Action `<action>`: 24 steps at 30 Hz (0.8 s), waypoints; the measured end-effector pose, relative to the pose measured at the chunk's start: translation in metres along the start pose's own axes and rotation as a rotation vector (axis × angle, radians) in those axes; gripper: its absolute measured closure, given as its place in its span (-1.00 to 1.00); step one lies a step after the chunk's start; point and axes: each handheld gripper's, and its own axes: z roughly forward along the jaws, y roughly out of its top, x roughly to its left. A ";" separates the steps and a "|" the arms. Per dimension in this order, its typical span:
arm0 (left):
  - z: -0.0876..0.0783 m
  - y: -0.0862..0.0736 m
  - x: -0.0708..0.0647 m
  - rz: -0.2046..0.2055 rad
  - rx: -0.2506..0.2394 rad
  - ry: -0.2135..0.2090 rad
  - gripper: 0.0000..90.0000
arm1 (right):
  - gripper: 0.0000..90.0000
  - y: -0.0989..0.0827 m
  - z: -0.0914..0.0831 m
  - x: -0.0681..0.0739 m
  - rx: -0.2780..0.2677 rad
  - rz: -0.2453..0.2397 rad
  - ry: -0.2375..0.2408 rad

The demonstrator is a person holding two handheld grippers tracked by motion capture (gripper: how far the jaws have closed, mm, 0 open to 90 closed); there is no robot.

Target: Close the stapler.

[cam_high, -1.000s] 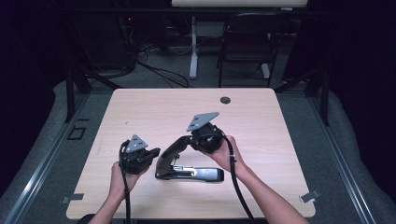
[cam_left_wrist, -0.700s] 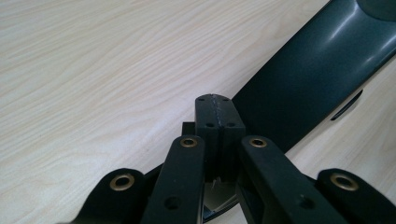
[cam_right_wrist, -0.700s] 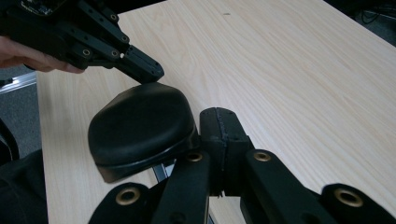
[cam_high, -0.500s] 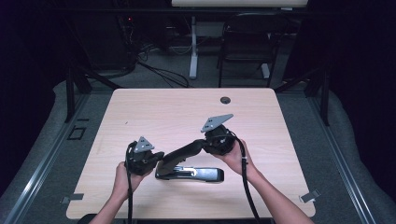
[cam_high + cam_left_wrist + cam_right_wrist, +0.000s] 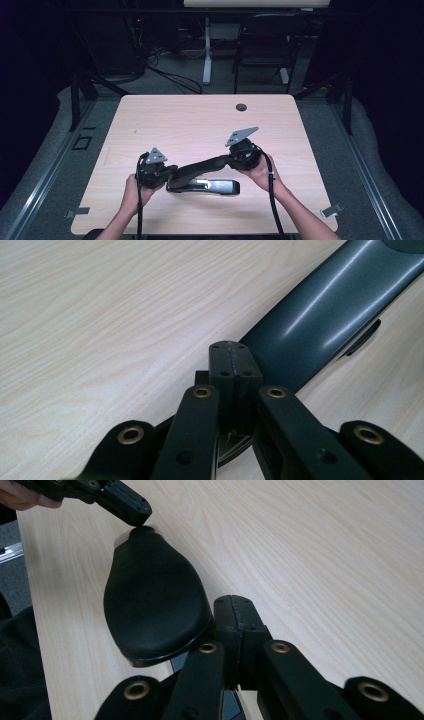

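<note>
Since the earlier frames, the right gripper [image 5: 231, 161] has travelled toward the right edge of the table [image 5: 200, 120] and slightly downward, and the stapler's upper arm [image 5: 200, 169] has swung from a steep tilt to a shallow one. The left gripper [image 5: 170, 172] has shifted only a little toward the stapler's hinge end.

Current state:

- Stapler [image 5: 207, 186]: a large black desk stapler lies near the front edge of the table, roughly midway between the left and right edges. Its base rests flat on the wood. The upper arm is raised, sloping up from the hinge end at the left to the free end at the right.
- Left gripper [image 5: 232, 347]: jaws fully closed, pads pressed together with nothing between them. In the left gripper view the tips sit against the dark glossy arm [image 5: 320, 315] near its hinge end. Whether they bear on it with force cannot be told.
- Right gripper [image 5: 235, 602]: jaws fully closed on nothing. In the right gripper view the tips lie just beside and under the rounded free end of the arm [image 5: 155, 610], in contact with its edge.
- Each gripper is held in one of the person's hands, forearms entering from the front edge
</note>
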 end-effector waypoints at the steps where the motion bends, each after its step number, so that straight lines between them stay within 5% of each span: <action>1: 0.000 0.000 0.000 -0.001 0.000 -0.003 1.00 | 1.00 -0.001 0.000 -0.001 0.007 0.000 -0.001; 24: 0.006 -0.001 -0.006 0.028 0.029 -0.040 1.00 | 1.00 -0.034 0.008 -0.014 0.132 0.035 -0.028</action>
